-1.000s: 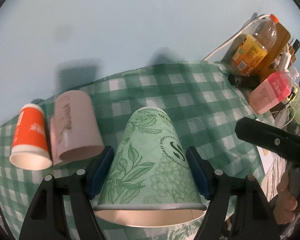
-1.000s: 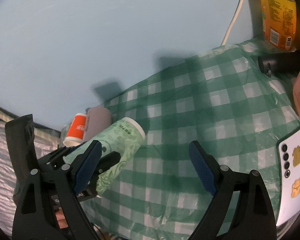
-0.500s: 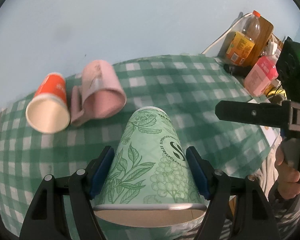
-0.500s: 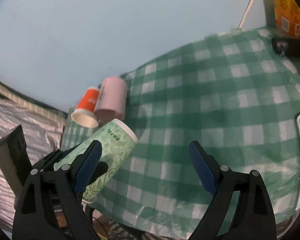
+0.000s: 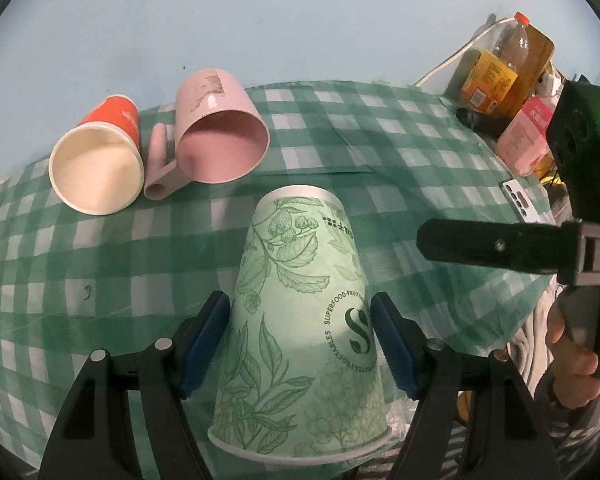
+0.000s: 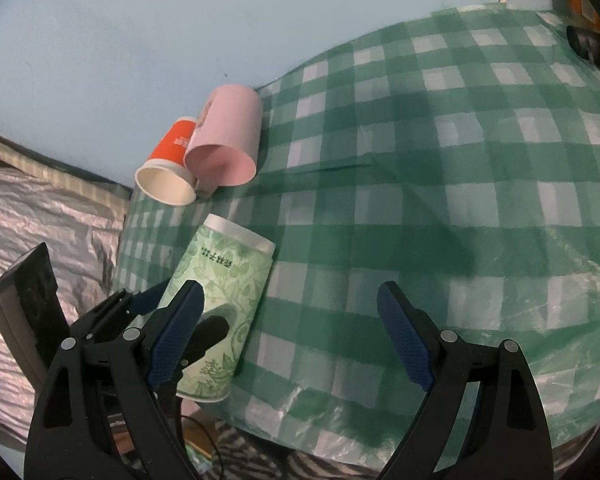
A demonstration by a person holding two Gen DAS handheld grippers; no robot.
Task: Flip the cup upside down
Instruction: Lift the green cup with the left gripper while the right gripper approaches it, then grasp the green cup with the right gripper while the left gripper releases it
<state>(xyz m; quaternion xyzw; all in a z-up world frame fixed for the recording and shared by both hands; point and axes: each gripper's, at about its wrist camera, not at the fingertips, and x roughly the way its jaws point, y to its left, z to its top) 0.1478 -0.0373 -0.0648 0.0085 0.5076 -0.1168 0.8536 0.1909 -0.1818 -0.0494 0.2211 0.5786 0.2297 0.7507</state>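
Cup [image 5: 300, 320] sits clamped between my left gripper [image 5: 302, 340] fingers, held over the near table [image 6: 460, 200] edge with its base pointing away, mouth toward me. I judge the flip half done; setting it mouth-down remains. My right gripper [image 6: 288, 340] gapes empty.

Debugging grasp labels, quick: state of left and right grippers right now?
Left gripper: closed on the green paper cup, blue pads against both its sides.
Right gripper: open, holding nothing, above the checked tablecloth.
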